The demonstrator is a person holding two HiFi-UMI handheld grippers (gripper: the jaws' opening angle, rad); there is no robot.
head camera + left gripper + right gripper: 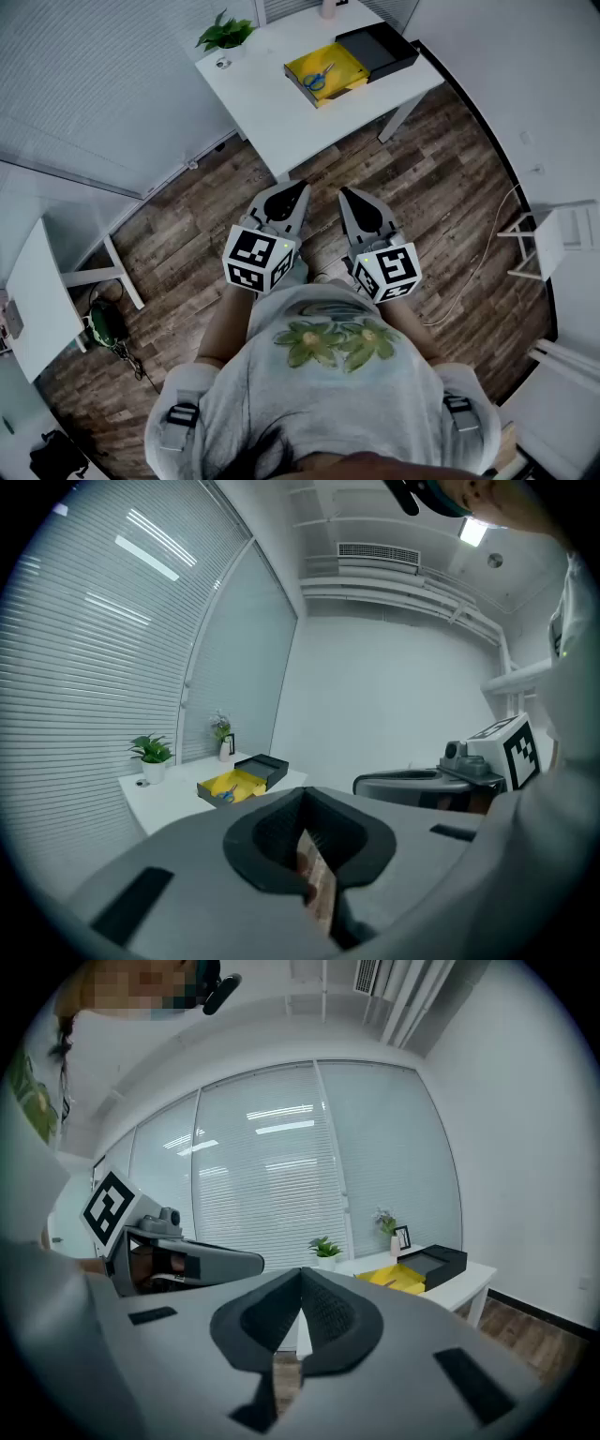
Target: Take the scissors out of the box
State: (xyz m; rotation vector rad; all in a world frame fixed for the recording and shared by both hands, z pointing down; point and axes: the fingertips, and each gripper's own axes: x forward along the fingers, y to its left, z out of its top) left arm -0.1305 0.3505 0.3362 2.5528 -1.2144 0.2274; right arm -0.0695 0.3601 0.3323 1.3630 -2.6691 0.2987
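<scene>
well, both claws sit low in the middle of the head view, side by side above the wood floor (441, 178), just ahead of the person's flowered shirt (328, 384). the left claw (296, 190) has its jaws pressed together with nothing between them. the right claw (345, 194) looks the same: tips meeting, empty. up at the top of the frame stands the white table (272, 108), well apart from both claws. on it lies the open box (335, 93), yellow inside, and the blue-handled scissors (320, 75) lie flat in that yellow tray. the black lid (378, 52) rests right beside the box, on its right. a small potted plant (225, 34) stands at the table's upper left corner. both claws point toward the table.
</scene>
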